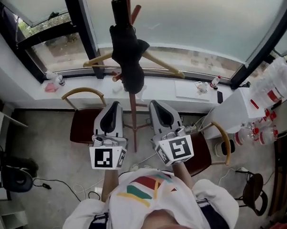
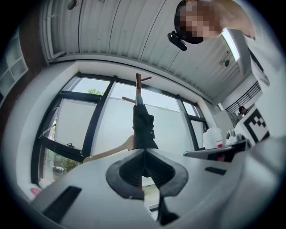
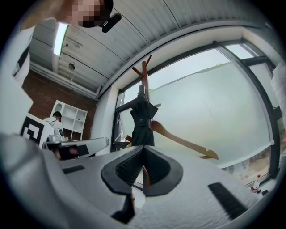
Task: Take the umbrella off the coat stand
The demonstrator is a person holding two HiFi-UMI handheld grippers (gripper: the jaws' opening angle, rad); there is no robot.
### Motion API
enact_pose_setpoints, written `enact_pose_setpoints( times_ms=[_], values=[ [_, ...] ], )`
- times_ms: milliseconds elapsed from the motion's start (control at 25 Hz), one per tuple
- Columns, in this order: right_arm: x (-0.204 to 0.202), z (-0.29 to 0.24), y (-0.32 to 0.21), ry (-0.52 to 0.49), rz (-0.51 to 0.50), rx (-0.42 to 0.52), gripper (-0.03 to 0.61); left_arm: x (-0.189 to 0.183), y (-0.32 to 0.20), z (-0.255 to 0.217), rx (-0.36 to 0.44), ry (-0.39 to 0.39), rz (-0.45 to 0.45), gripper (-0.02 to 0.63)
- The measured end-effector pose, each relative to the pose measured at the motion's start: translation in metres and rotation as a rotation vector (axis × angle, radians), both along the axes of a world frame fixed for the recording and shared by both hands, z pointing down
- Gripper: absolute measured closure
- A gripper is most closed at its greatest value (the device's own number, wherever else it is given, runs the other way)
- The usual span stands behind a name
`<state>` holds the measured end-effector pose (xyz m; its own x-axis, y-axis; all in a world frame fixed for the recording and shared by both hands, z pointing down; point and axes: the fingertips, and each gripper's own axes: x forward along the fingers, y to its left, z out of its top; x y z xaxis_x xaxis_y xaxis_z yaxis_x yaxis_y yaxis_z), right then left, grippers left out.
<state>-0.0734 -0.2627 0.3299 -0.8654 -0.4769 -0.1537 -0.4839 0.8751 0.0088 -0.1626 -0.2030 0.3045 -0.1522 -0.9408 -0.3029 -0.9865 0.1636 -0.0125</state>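
Observation:
A folded black umbrella (image 1: 127, 55) hangs high on the reddish wooden coat stand (image 1: 133, 121) in front of the window. Both grippers are held up side by side, short of the stand and below the umbrella, touching neither. My left gripper (image 1: 115, 106) is left of the pole and my right gripper (image 1: 155, 104) is right of it. In the left gripper view the umbrella (image 2: 144, 129) hangs just beyond the left gripper (image 2: 144, 151), whose jaws are shut and hold nothing. In the right gripper view the umbrella (image 3: 142, 120) hangs ahead of the right gripper (image 3: 144, 146), also shut and empty.
Pale wooden arms (image 1: 166, 64) stick out from the stand on both sides. A chair (image 1: 84, 124) stands left of the pole and another chair (image 1: 221, 142) to the right. The window sill (image 1: 156, 87) holds small items. A white table with bottles (image 1: 257, 116) is at the right.

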Motion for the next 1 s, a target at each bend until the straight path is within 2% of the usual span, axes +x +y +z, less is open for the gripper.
enact_pose_setpoints(
  times_ms=[320, 600, 760, 920, 1000],
  values=[
    [-0.021, 0.002, 0.004, 0.000, -0.096, -0.019, 0.578, -0.018, 0.015, 0.001, -0.007, 0.003, -0.104, 0.604],
    [-0.027, 0.000, 0.008, 0.014, -0.131, -0.007, 0.578, -0.025, 0.022, 0.003, -0.010, 0.013, -0.137, 0.604],
    [-0.025, -0.022, 0.000, -0.037, -0.118, 0.002, 0.578, -0.027, 0.023, -0.001, -0.002, 0.008, -0.138, 0.604],
    [-0.033, -0.061, -0.014, -0.089, -0.152, 0.020, 0.574, -0.028, 0.023, -0.003, 0.006, 0.010, -0.134, 0.604],
    [-0.042, -0.078, -0.017, -0.092, -0.194, 0.011, 0.489, -0.027, 0.022, -0.005, 0.010, 0.010, -0.127, 0.604]
  ],
)
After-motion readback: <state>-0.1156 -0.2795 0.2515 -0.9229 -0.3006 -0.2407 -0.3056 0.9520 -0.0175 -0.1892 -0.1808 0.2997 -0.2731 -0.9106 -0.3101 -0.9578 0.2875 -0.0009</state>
